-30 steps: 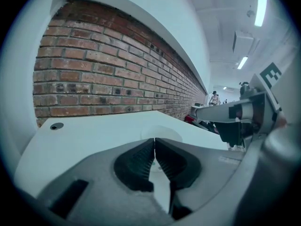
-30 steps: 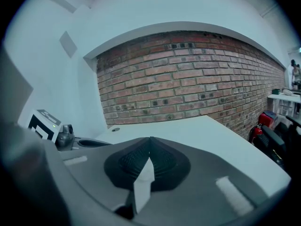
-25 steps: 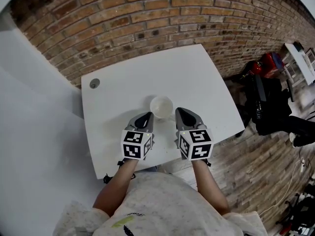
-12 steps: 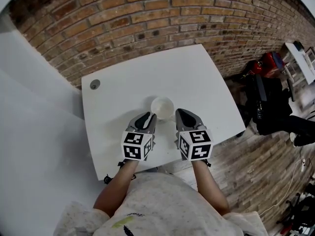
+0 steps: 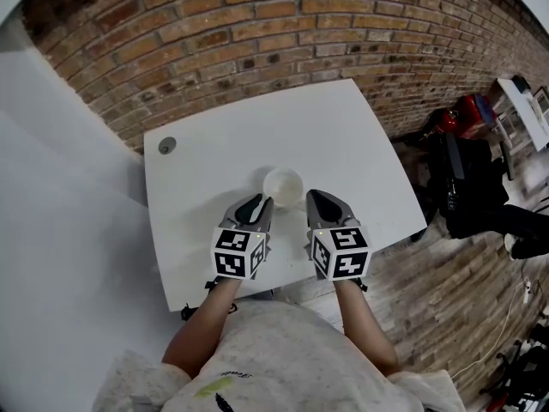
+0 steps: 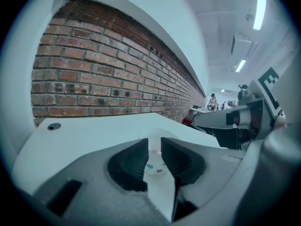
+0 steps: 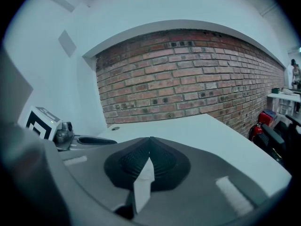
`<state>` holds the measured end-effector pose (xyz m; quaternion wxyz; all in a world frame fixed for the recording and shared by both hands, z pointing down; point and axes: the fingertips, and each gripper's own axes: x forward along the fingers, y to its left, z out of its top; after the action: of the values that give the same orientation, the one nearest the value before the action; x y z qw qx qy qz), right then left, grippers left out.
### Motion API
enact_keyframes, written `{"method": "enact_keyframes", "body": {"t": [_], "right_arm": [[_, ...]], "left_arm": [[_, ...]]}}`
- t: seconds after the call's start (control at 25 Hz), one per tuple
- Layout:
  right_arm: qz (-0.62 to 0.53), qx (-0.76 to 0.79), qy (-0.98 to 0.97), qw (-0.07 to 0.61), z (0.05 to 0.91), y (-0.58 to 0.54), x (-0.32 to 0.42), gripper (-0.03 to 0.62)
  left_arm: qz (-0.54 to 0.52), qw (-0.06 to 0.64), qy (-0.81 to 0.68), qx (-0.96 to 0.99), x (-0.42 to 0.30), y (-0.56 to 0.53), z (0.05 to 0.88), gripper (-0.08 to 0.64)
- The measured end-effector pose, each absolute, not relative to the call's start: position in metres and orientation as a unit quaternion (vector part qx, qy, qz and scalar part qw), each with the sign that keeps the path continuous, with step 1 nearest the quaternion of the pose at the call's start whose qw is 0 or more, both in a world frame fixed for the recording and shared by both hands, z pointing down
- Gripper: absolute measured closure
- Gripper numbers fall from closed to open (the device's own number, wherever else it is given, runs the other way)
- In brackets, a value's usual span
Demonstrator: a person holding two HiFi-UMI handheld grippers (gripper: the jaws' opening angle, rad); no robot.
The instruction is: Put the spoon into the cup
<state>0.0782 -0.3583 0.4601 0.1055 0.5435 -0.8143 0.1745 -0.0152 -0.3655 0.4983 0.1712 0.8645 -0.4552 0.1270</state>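
Observation:
A white, translucent cup (image 5: pixel 282 185) with coloured dots stands upright near the middle of the white table (image 5: pixel 343 136). My left gripper (image 5: pixel 256 204) sits just left of and in front of the cup. Its jaws stand slightly apart with nothing between them, and in the left gripper view (image 6: pixel 154 139) the cup (image 6: pixel 154 155) shows through the gap. My right gripper (image 5: pixel 319 199) rests to the cup's right, and in the right gripper view its jaws meet at the tips (image 7: pixel 150 138) and hold nothing. No spoon shows in any view.
A round grey grommet (image 5: pixel 166 145) sits at the table's far left corner. The brick wall (image 5: pixel 257 33) runs close behind the table. On the wooden floor to the right lie a black bag (image 5: pixel 467 187) and a red object (image 5: pixel 467 110).

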Motion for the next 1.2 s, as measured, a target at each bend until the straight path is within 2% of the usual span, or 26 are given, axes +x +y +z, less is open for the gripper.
{"method": "enact_keyframes", "body": {"t": [1.2], "right_arm": [[0.121, 0.508, -0.846, 0.106, 0.433, -0.275, 0.07, 0.583]], "left_arm": [[0.073, 0.144, -0.516, 0.841, -0.034, -0.287, 0.452, 0.566]]}}
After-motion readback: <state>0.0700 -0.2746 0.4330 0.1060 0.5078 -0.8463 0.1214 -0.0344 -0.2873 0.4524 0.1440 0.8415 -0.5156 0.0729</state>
